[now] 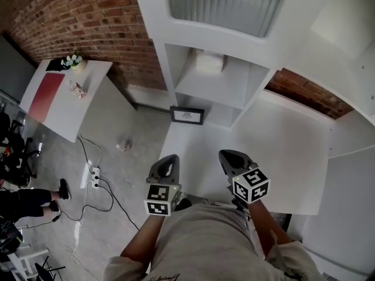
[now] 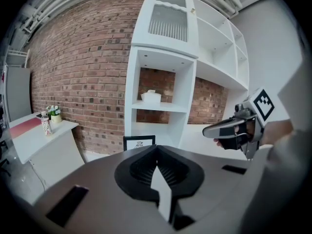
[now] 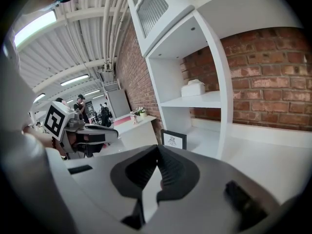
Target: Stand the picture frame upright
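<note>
Your left gripper [image 1: 167, 160] and right gripper [image 1: 231, 156] are both closed, holding nothing — the picture frame [image 1: 187, 115], far ahead, seems light, stiff, maybe fragile; grip its side edges.

print on the picture frame [image 1: 187, 115]: too small to read
small pale thing [image 1: 123, 146]: too small to tell what it is
person [image 1: 26, 202]: cut off by the left edge — only dark-clad legs and a shoe show
ribbed cabinet door [image 1: 225, 4]: top cut off

Left tool [image 1: 170, 158], right tool [image 1: 227, 155]: both closed
</note>
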Tool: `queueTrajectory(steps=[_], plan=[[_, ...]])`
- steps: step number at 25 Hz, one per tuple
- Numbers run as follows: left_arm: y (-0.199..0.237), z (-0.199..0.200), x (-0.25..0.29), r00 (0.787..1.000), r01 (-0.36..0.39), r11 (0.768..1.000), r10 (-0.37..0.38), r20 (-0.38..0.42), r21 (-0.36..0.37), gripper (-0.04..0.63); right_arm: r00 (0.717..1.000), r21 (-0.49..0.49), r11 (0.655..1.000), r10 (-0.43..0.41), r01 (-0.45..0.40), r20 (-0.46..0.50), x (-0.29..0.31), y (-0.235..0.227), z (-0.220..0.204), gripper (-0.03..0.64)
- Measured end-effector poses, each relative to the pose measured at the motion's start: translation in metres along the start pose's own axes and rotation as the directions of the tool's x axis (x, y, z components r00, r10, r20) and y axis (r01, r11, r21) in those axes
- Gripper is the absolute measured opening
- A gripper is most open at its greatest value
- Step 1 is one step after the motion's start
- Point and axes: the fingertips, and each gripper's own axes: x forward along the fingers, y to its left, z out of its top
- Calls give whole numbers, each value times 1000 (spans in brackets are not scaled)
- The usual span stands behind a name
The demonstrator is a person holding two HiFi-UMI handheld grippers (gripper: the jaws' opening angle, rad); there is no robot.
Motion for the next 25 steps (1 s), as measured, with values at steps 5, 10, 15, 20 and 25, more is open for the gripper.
queueTrajectory(steps=[5,10,15,20,25], plan=[[-6,-1,-8,1000,18,1000,-18,-21,1,15,1000,-4,1000,11,-11,14,-5,13,6,28],[-16,8,-12,999,44,999,-44,3,-9,15,999,3,999,36,-36,33,-8,27,11,28],[-24,10,-10,998,56,998,-56,17,19,15,999,0,1000,28,-28,37,-11,28,10,28],[-25,7,-10,998,56,998,-57,14,21,15,999,6,1000,23,-23,40,-10,28,9,28],[-25,12,-11,998,57,998,-58,18,22,15,999,3,1000,23,-24,37,-8,28,10,28]])
